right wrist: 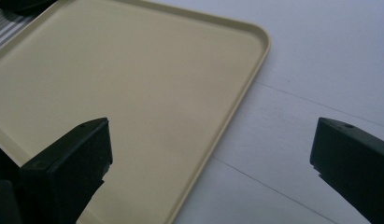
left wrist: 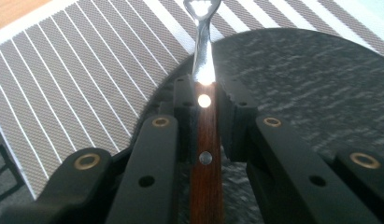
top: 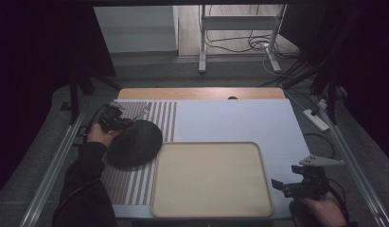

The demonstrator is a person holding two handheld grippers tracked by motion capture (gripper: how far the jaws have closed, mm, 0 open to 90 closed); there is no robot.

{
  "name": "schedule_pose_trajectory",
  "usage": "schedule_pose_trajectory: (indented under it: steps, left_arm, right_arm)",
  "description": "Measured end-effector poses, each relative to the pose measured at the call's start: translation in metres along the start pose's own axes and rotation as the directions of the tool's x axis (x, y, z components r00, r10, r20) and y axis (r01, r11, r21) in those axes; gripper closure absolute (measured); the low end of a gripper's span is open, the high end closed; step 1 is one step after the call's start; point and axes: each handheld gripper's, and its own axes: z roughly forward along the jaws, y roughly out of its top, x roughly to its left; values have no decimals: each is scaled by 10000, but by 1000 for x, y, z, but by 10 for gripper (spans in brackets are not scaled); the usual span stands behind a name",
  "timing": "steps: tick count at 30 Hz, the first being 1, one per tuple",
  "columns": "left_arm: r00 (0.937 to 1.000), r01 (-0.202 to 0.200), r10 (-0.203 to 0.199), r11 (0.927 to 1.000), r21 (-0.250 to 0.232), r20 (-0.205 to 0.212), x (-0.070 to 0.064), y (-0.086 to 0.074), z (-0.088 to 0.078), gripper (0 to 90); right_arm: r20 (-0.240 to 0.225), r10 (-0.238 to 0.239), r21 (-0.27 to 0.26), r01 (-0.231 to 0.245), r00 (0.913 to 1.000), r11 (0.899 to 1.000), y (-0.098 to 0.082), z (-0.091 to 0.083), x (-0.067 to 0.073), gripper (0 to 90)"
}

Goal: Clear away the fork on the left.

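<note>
high view: the left gripper point(top: 117, 119) sits at the far left rim of the dark plate point(top: 135, 142), which lies on the striped mat point(top: 135, 182) just left of the tray point(top: 211, 179). a thin utensil point(top: 144, 109) sticks out from the jaws toward the far side, past the plate's far edge. the right gripper point(top: 283, 185) hangs just right of the tray's near right corner, well apart from the plate, so the left hand is the nearer one.

left gripper view: the jaws are clenched on the utensil's wooden handle point(left wrist: 206, 158); its long axis runs straight ahead along the jaws, the metal neck point(left wrist: 202, 51) reaching out over the plate's point(left wrist: 311, 88) edge toward the mat point(left wrist: 73, 88).

right gripper view: the jaws stand wide, holding nothing, above the tray's point(right wrist: 133, 84) right rim and the table point(right wrist: 320, 60).
</note>
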Motion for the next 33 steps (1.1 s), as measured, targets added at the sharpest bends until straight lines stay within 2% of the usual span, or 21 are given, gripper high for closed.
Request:
schedule_pose_trajectory:
  steps: [6,8,12,17,26,33]
  left_arm:
    - [9988,309,-296,9989,-345,384,-15,-5,-12,780]
    - [9987,341,-327,9988,-356,399,-18,-6,-13,780]
    - [9972,450,-422,9980,-454,620,-32,-10,-21,780]
    - [9939,637,-560,9948,-800,951,-43,-16,-30,780]
    - [9907,759,-663,9940,-783,1192,-65,-26,-37,779]
    - [9895,867,-782,9940,-661,1217,-86,-36,-45,779]
  right_arm:
    - [270,-334,44,333,9991,9994,0,1,4,0]
    - [338,-419,80,416,9986,9991,0,1,4,0]
    - [443,-570,108,566,9974,9983,0,1,4,0]
    - [208,-674,377,665,9975,9971,0,1,4,0]
    - [377,-556,530,536,9977,9972,0,2,4,0]
    - [312,-450,495,434,9985,9978,0,2,3,0]
